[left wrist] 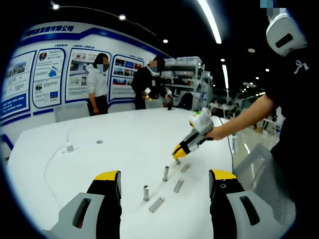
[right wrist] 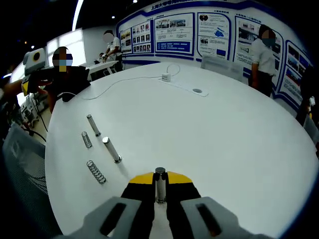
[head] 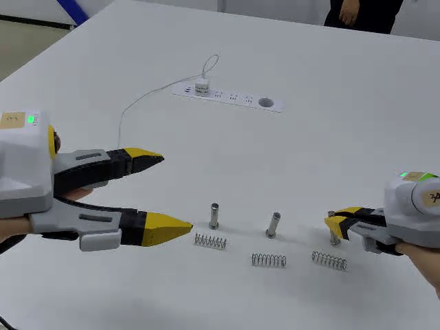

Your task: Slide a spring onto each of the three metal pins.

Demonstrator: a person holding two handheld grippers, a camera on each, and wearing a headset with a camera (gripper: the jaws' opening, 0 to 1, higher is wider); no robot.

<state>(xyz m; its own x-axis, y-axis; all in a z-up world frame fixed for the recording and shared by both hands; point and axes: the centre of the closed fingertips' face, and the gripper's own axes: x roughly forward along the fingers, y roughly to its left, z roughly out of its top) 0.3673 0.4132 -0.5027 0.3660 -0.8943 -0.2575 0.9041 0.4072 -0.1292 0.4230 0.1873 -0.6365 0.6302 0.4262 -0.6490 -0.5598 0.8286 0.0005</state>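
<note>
Three pins stand upright in a row on the tabletop (head: 309,151), each with a spring lying just in front of it; we find no spring fitted yet. The right hand-held gripper (head: 337,223) is closed on the right-end pin (right wrist: 159,185), its shaft caught between the jaws with the head showing above the tips. The left hand-held gripper (head: 175,194) hovers with jaws wide apart, just beside the left-end pin (head: 214,214) and its spring (head: 210,241); the middle pin (head: 273,224) stands apart from both. We judge the step in hand to be steadying one pin while a spring is fetched. To do it well, we advise keeping the held pin vertical with its top free, pinching a spring lightly near one end so the coils do not crush, lining its bore with the pin, then lowering straight down.
</note>
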